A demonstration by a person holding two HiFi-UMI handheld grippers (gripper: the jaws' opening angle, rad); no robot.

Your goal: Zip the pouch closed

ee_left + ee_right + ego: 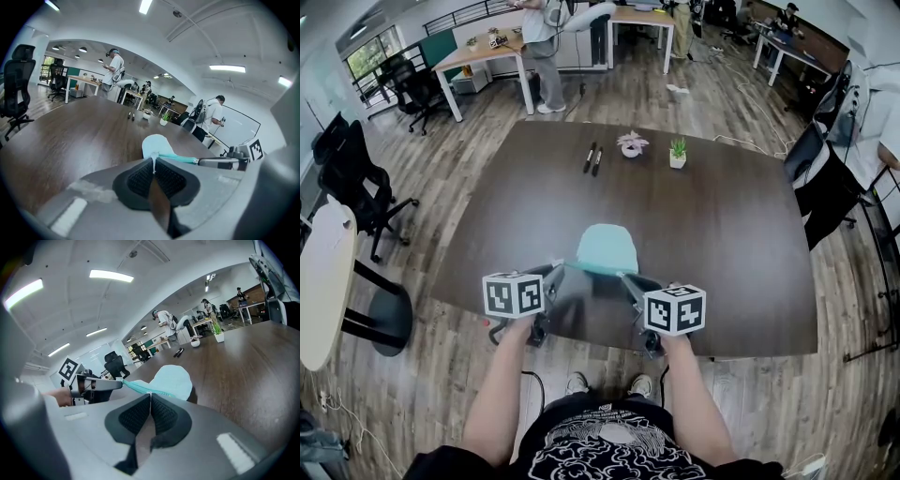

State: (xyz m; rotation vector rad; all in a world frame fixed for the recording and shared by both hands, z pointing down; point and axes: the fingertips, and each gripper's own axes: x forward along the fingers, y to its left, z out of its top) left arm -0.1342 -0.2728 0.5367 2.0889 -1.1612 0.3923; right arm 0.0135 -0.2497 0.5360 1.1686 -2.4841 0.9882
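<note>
- Pouch (607, 247): pale blue, on the dark table (722, 234) at the near, 6 o'clock side; its teal zip (140, 387) runs along the near edge, which is raised between the two grippers.
- Left gripper (557, 270): at 8 o'clock from the pouch; jaws pressed together, pinching a thin white bit of the pouch at the zip's end.
- Right gripper (628, 278): at 4 o'clock from the pouch; jaws closed on the zip edge, where the teal line meets the tips. Whether it has the slider cannot be told.
- Pens (592, 157): two, side by side, at 12 o'clock from the pouch, well apart from it.
- Potted plant (678, 152): at 1 o'clock from the pouch, near the far edge.
</note>
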